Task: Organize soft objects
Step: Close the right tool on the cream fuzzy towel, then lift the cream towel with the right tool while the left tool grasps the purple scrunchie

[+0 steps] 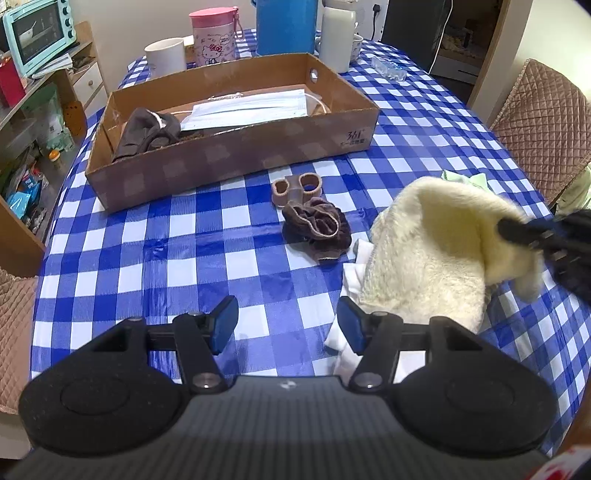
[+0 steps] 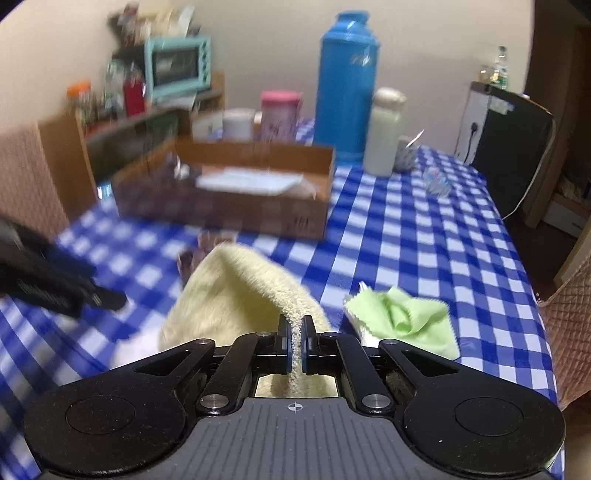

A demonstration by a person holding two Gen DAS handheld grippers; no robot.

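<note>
My right gripper [image 2: 295,325] is shut on a cream fluffy towel [image 2: 236,291] and lifts one edge off the table; it shows in the left wrist view [image 1: 517,230] pinching the towel [image 1: 432,251]. My left gripper [image 1: 288,317] is open and empty, low over the tablecloth just left of the towel; it shows in the right wrist view [image 2: 107,297]. A cardboard box [image 1: 236,155] behind holds a dark brown cloth [image 1: 147,133] and white face masks [image 1: 251,109]. A brown sock bundle [image 1: 317,225] and a tan sock [image 1: 295,186] lie before the box. A green cloth [image 2: 406,314] lies to the right.
A white cloth [image 1: 351,280] lies under the towel. A blue thermos [image 2: 347,85], white bottle [image 2: 384,133], pink cup [image 1: 214,35] and white mug [image 1: 166,57] stand behind the box. Quilted chairs [image 1: 543,129] flank the table. A shelf with a teal oven [image 1: 37,33] stands at left.
</note>
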